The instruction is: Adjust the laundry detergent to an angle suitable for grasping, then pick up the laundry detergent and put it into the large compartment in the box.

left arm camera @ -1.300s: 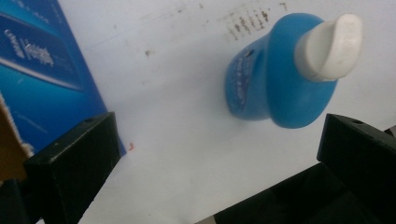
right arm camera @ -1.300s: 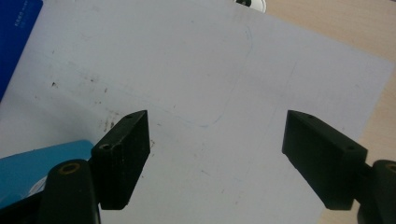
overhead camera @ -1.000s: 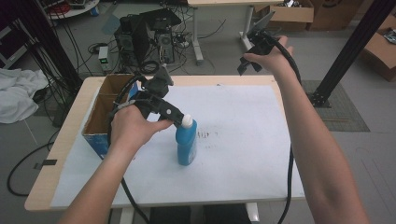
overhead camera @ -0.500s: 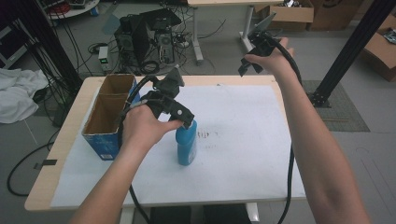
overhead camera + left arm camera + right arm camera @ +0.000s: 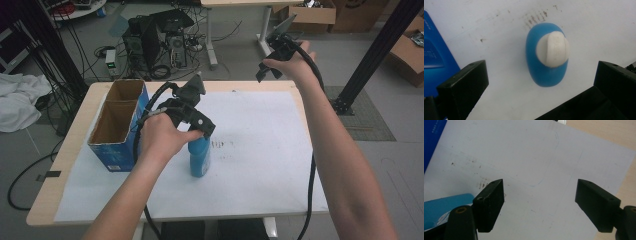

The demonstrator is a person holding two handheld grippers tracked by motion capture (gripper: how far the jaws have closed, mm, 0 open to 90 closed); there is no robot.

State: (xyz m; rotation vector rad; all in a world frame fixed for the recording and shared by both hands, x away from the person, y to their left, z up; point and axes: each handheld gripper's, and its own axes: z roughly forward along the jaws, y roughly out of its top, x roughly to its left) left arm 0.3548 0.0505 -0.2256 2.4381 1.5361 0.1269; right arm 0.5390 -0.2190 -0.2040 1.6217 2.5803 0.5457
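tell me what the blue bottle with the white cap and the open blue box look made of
Blue bottle with white cap: probably plastic; smooth moulded body with an even matte sheen, the cap duller and slightly scuffed. Open blue box: looks like cardboard; plain brown inner walls, thin straight edges and a printed blue outside.

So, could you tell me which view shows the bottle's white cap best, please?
The left gripper view: it looks straight down on the cap, unobstructed between open jaws. In the high view the left gripper hides it; the right gripper view catches a blue corner of the bottle.
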